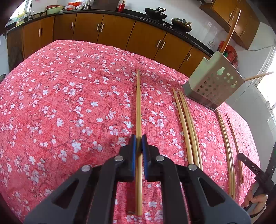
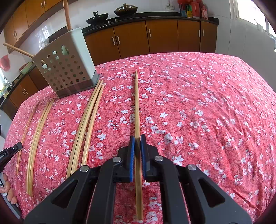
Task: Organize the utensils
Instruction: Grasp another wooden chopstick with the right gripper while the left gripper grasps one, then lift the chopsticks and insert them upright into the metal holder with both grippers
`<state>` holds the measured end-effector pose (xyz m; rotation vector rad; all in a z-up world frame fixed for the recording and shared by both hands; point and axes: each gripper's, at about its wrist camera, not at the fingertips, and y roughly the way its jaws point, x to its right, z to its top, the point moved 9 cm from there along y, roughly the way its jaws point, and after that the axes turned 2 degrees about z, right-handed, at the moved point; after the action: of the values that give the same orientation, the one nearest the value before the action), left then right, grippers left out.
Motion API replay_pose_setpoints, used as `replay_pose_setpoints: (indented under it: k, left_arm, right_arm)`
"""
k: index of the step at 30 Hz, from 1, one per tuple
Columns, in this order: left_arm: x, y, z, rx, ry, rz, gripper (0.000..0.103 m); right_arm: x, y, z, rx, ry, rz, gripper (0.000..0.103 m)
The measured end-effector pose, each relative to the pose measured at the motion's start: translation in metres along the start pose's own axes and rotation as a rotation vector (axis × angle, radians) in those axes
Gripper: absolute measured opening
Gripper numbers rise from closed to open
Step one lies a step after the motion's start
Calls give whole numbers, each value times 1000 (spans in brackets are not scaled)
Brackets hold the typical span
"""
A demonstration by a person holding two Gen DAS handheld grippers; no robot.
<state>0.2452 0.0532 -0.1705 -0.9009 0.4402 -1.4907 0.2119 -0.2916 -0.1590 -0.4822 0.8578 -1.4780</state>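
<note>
My left gripper [image 1: 138, 137] is shut on a bamboo chopstick [image 1: 138, 106] that points away along the red floral tablecloth. My right gripper [image 2: 137, 137] is shut on another bamboo chopstick [image 2: 137, 103] lying the same way. A grey perforated utensil holder [image 1: 213, 82] stands at the far right in the left wrist view and at the far left in the right wrist view [image 2: 67, 67]; two chopsticks [image 2: 67, 15] stick out of it. Several loose chopsticks [image 2: 86, 127] lie in pairs on the cloth between the two grippers.
The red floral tablecloth [image 1: 69, 103] covers the table. Brown kitchen cabinets [image 2: 155, 37] with a black counter, woks [image 1: 156, 13] and bowls run behind the table. Each view shows the other gripper's handle at its edge [image 1: 255, 170].
</note>
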Motion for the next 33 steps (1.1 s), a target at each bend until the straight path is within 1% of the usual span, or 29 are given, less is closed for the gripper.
replay_pose_setpoints:
  k: [2, 4, 5, 10, 18, 20, 23, 28, 33]
  left_arm:
    - [5, 1, 0, -1, 42, 40, 11]
    - [11, 0, -3, -5, 109, 101, 11]
    - [12, 0, -4, -5, 124, 110, 11]
    - [13, -7, -12, -5, 128, 102, 11]
    - [15, -12, -19, -13, 146, 95, 8]
    - [15, -17, -19, -7, 138, 84, 8]
    - [17, -35, -9, 39, 131, 61, 8]
    - [31, -80, 24, 165, 113, -5, 8]
    - [44, -119, 55, 276, 98, -46, 8]
  right_arm:
    - [-1, -1, -1, -2, -12, -11, 8]
    - [-4, -4, -5, -5, -46, -36, 9]
    - [-6, -6, -7, -7, -58, -38, 9]
    - [-4, -14, -15, -9, -47, -22, 9]
    - [-3, -18, -13, -1, -35, -25, 8]
    - [-3, -29, -9, 35, -21, -11, 8]
    - [-2, -52, 5, 112, -22, -8, 8]
    - [-1, -95, 38, 253, -2, 13, 7]
    - [-6, -126, 65, 354, 4, 47, 8]
